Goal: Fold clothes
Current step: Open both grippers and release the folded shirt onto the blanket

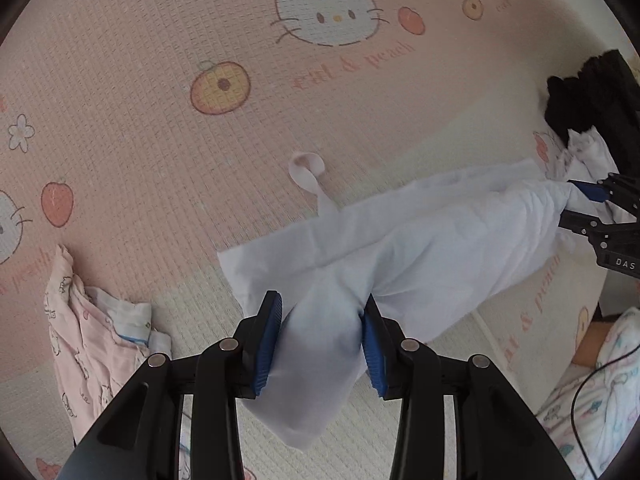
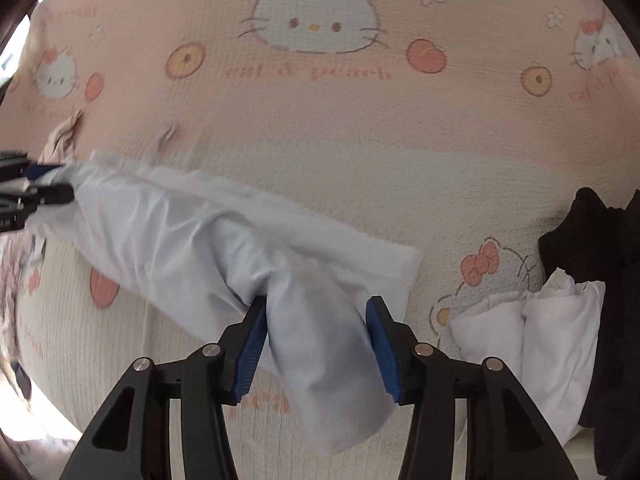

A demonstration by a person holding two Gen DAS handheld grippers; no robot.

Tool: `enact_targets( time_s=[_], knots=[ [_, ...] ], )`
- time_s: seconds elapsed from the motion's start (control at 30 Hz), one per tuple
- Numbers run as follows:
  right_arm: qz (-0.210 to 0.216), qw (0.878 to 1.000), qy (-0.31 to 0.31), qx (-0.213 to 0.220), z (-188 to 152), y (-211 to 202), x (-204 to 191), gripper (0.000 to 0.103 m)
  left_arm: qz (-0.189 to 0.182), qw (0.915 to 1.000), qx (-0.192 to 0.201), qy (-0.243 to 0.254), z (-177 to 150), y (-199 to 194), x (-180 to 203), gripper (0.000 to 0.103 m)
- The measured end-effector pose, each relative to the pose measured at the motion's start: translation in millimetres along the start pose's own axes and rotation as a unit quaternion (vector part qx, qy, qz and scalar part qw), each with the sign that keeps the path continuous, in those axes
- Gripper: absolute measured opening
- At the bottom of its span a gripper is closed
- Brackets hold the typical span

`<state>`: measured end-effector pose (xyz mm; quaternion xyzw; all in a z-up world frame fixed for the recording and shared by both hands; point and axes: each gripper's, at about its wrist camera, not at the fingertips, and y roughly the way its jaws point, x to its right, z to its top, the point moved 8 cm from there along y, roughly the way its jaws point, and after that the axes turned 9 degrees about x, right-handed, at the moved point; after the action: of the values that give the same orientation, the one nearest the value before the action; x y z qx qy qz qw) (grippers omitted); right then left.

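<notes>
— Left hand-held gripper (image 1: 322, 344)?
— Pads clamped on one bunched end of white garment (image 1: 400, 240).
— Right hand-held gripper (image 2: 316, 344)?
— Clamped on opposite end; garment stretched between them over pink printed mat (image 2: 320, 128).

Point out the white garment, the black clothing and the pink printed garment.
white garment (image 1: 432, 240): left wrist view, on its stretched middle.
black clothing (image 2: 592, 232): right wrist view, on the pile's upper part.
pink printed garment (image 1: 84, 344): left wrist view, on its crumpled middle.
</notes>
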<state>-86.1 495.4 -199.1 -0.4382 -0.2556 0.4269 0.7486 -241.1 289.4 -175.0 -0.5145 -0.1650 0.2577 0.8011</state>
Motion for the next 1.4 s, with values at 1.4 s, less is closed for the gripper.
enact_targets(
  time_s=[1.4],
  knots=[
    [0.047, 0.956, 0.271, 0.098, -23.1, -12.4, 50.1, 0.072, -0.003, 0.9793, 0.082, -0.185, 6.9, 21.9, -40.6, 0.072]
  ],
)
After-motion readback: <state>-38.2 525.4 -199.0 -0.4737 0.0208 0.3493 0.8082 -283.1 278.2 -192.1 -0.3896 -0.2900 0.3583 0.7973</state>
